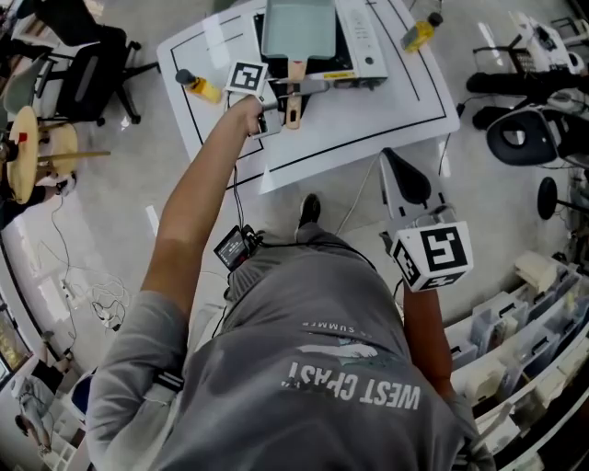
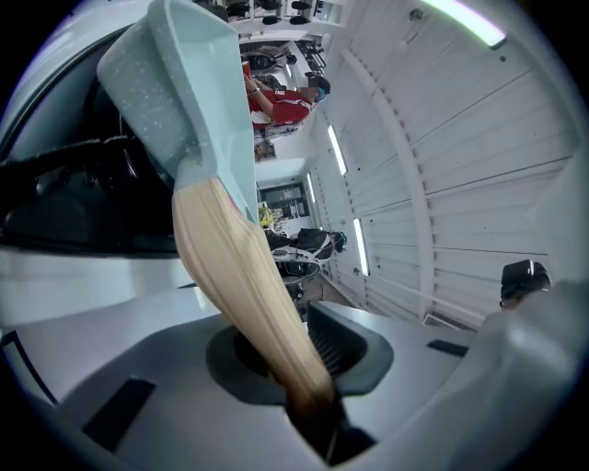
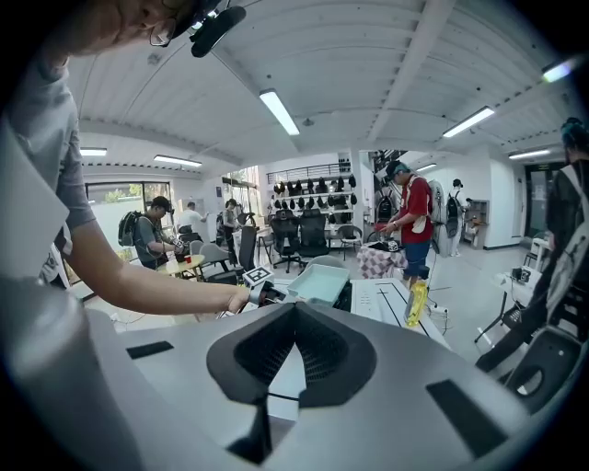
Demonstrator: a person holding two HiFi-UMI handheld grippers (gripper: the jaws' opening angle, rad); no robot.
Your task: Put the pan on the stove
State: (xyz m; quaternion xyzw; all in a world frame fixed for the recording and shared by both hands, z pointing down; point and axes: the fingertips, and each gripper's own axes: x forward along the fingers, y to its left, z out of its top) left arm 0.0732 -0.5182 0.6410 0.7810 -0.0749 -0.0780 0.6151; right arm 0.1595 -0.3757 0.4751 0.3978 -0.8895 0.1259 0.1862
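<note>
Right gripper [image 3: 293, 313] back by hip, jaws pressed together, empty, well apart from table [image 1: 368, 120]. Left gripper [image 1: 281, 97] way nearer, pinching wooden handle [image 1: 295, 74] side-on. Pan [image 1: 296, 28] lies over stove [image 1: 345, 51], handle pointing back at person. Resting or hovering, can't tell tbh.

"WEST COAST" across back of grey T-shirt [image 1: 276, 322], upside down, smaller line near it showing "SUMME", rest unclear

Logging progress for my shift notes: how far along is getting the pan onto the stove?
Mostly done: the pan already lies over the stove. In hand: the left gripper grips its wooden handle; whether the pan rests fully is unclear. Left: let go and pull back. The right gripper hangs shut, empty.
</note>
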